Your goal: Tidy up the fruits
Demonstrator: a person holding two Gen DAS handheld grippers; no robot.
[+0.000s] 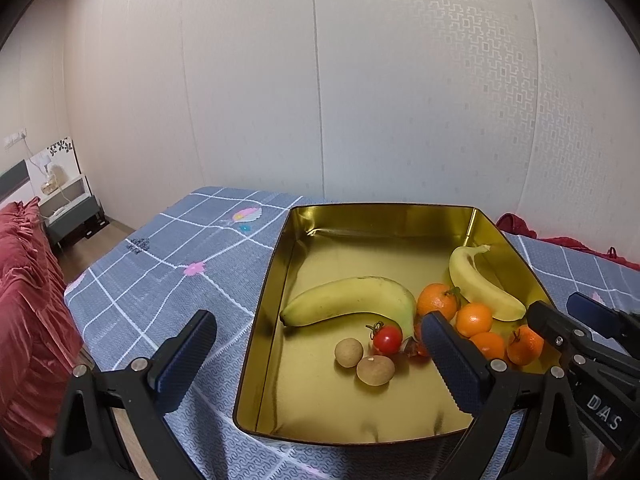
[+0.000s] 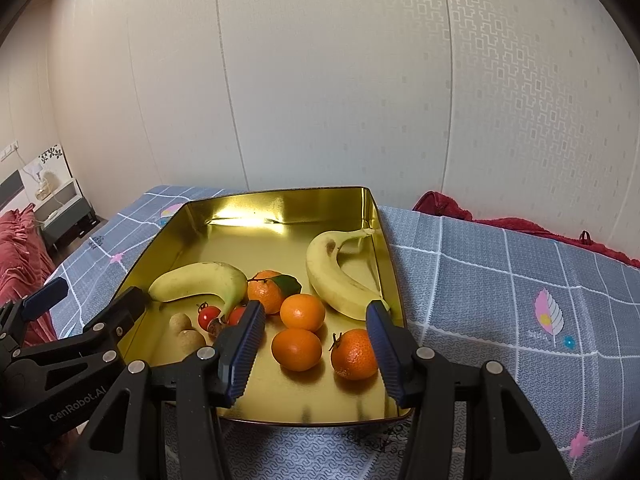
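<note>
Gold tin (image 2: 384, 240) sits on the checked cloth (image 2: 500, 280) of the counter. Inside it: two bananas (image 2: 200, 280), four tangerines (image 2: 297, 350), two tomatoes (image 2: 209, 316) and two longans (image 2: 191, 340). Left gripper (image 1: 316, 348) is released, straddling the tin's left wall, grasping nothing. Right gripper (image 2: 316, 344) is released above the near tangerines, pads clear of them.

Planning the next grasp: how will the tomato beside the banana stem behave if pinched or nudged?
The cherry tomato looks round and glossy, so it would probably roll on the smooth gold tin and slip between pads. Thin skin likely bruises; grip gently.
</note>
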